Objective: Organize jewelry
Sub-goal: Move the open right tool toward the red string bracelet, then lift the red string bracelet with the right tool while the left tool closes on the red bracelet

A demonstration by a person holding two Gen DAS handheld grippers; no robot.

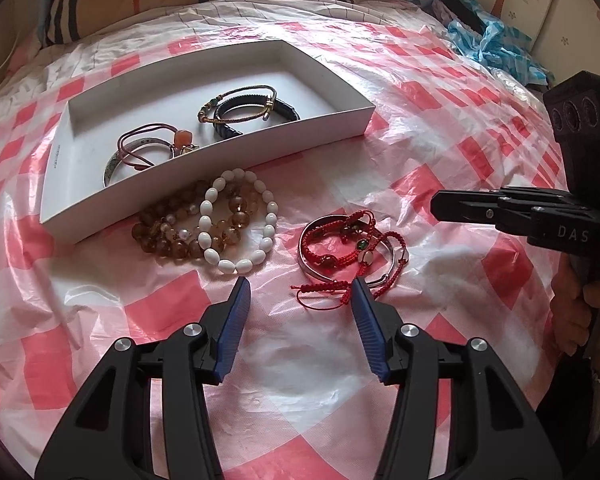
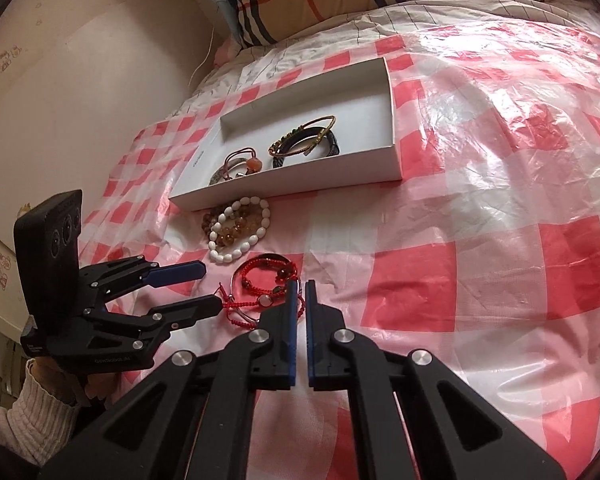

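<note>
Two bracelets in the white box (image 1: 352, 118) are half hidden behind its near wall. The left tool (image 1: 300, 296) stands wide and empty over the red cord bracelets (image 1: 352, 240); the right tool (image 2: 299, 292) is closed on nothing

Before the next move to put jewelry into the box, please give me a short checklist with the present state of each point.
1. Left tool open, nothing between its pads: ok.
2. Right tool shut, holding nothing: ok.
3. White rectangular cardboard box has free floor at its far end: ok.
4. Red woven cord bracelets separate from the silver metal bangle beneath them: not ok, they lie tangled together.
5. White oval-bead bracelet free of the amber round-bead bracelet: not ok, they overlap.
6. Left tool touches the red cords: cannot tell.
</note>
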